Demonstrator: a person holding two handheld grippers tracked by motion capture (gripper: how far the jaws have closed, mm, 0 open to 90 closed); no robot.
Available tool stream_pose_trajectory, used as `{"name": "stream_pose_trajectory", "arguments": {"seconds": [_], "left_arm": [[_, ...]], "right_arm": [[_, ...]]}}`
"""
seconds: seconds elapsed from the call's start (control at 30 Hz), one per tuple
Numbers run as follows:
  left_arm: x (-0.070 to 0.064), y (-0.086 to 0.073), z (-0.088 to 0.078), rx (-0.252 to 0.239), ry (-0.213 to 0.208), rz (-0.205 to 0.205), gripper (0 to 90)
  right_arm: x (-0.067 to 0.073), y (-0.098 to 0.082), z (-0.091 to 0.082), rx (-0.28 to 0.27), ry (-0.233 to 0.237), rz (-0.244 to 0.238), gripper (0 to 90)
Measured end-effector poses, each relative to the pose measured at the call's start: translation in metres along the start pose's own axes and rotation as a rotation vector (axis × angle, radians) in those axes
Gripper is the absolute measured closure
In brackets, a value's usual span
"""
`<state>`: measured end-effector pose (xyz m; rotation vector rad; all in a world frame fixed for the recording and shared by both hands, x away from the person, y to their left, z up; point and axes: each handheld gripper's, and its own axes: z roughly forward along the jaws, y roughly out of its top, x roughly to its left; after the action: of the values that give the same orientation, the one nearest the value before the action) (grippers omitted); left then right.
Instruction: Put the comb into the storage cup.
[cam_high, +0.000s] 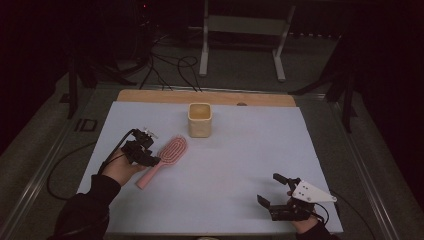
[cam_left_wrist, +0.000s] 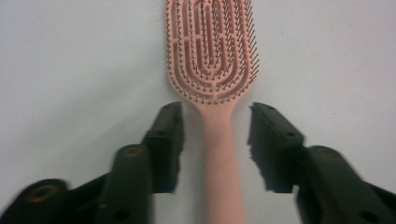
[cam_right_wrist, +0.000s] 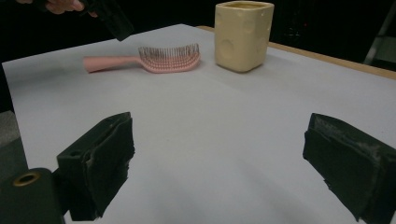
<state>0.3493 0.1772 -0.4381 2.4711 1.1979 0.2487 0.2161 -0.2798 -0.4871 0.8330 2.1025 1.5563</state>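
Note:
A pink hairbrush (cam_high: 167, 155) lies bristles up on the pale mat, its handle pointing to the near left. My left gripper (cam_high: 154, 148) hovers open over the handle. In the left gripper view the jaws stand on either side of the handle just below the brush head (cam_left_wrist: 210, 51), apart from it. A cream square cup (cam_high: 200, 120) stands upright behind the brush. My right gripper (cam_high: 270, 189) rests open at the near right with nothing between its jaws. Its own view looks across the mat at the brush (cam_right_wrist: 154, 60) and the cup (cam_right_wrist: 243, 35).
The pale mat (cam_high: 225, 165) covers most of the table, leaving a wooden strip (cam_high: 150, 96) bare at the far edge. Behind the table are floor cables (cam_high: 170, 65) and a metal stand (cam_high: 205, 45). Open mat lies between the two grippers.

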Motion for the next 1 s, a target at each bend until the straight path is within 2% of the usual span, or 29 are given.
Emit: {"name": "stream_pose_trajectory", "arguments": {"seconds": [0.07, 0.33, 0.43, 0.63, 1.0], "left_arm": [[0.0, 0.001, 0.0, 0.008, -0.005, -0.001, 48.7], [-0.006, 0.005, 0.01, 0.064, 0.024, -0.011, 14.4], [-0.007, 0.006, 0.012, 0.063, -0.001, -0.019, 1.9], [-0.006, 0.007, 0.018, 0.088, -0.025, -0.019, 0.3], [0.003, 0.002, 0.035, 0.135, -0.075, -0.071, 0.3]], "right_arm": [[0.0, 0.0, 0.0, 0.002, 0.001, 0.001, 8.6], [0.001, 0.0, 0.001, 0.004, 0.005, -0.006, 8.6], [0.001, -0.001, 0.001, 0.008, 0.005, -0.004, 8.6], [0.001, -0.001, 0.001, 0.007, 0.005, -0.007, 8.6], [0.001, -0.001, 0.002, 0.009, 0.008, -0.007, 8.6]]}}
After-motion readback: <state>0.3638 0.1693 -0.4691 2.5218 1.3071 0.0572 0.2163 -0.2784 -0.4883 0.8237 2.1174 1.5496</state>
